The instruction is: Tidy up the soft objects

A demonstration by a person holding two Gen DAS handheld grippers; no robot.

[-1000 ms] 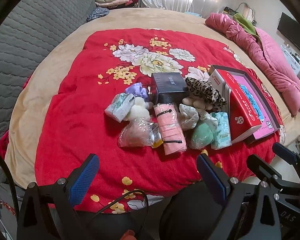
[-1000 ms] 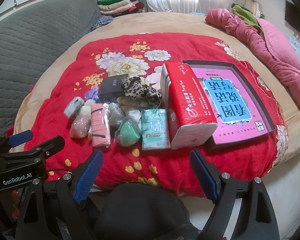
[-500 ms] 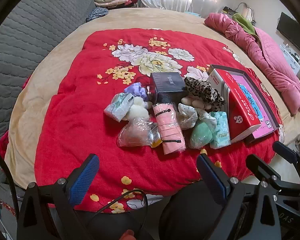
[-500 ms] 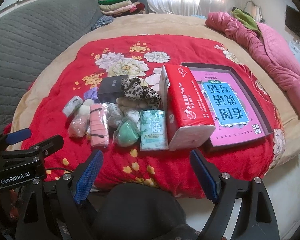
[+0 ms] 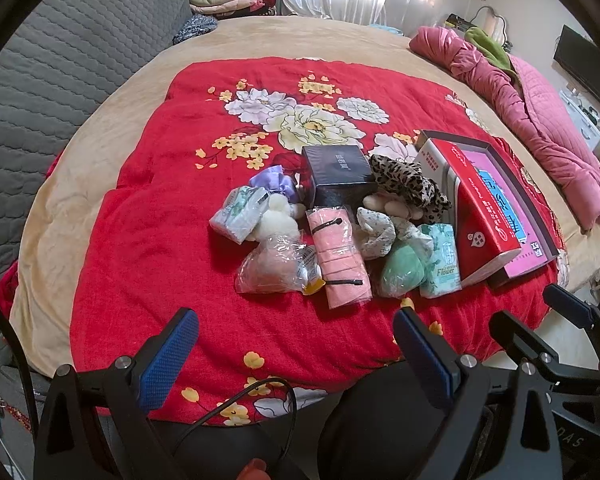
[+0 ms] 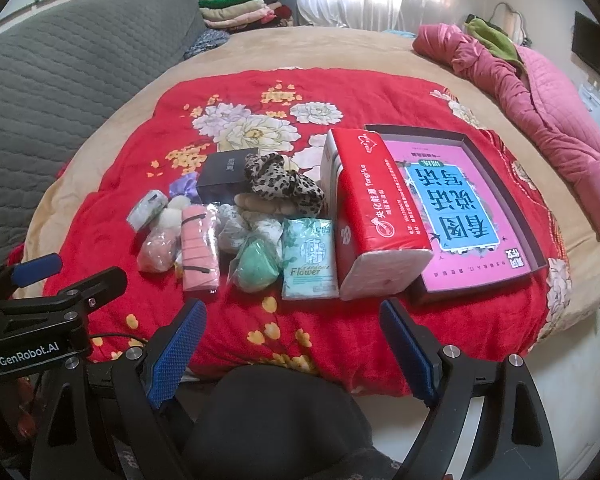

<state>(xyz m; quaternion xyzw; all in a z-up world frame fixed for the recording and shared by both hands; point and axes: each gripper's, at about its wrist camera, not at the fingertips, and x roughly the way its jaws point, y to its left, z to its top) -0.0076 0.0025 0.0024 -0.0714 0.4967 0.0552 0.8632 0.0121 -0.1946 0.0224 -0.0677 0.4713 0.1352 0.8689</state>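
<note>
A heap of soft items lies on the red floral blanket (image 5: pixel 148 240): a pink rolled towel (image 5: pixel 340 258), a bagged pink puff (image 5: pixel 270 270), a green puff (image 5: pixel 402 272), a "Flower" tissue pack (image 6: pixel 309 264), a leopard-print cloth (image 6: pixel 284 188), a white plush (image 5: pixel 278 224) and a purple scrunchie (image 5: pixel 274 182). A red tissue pack (image 6: pixel 374 216) leans on an open box with a pink and blue base (image 6: pixel 464 208). My left gripper (image 5: pixel 296 356) and right gripper (image 6: pixel 294 354) hang open at the bed's near edge, short of the heap, nothing between their fingers.
A black box (image 5: pixel 338 176) sits behind the heap. A pink quilt (image 6: pixel 540 104) lies along the bed's right side, a grey padded headboard (image 5: pixel 40 80) on the left, folded clothes (image 6: pixel 240 10) at the back. The blanket's left half (image 6: pixel 112 184) is bare.
Both grippers have crept slightly forward and upward toward the heap; the objects on the bed have not moved.
</note>
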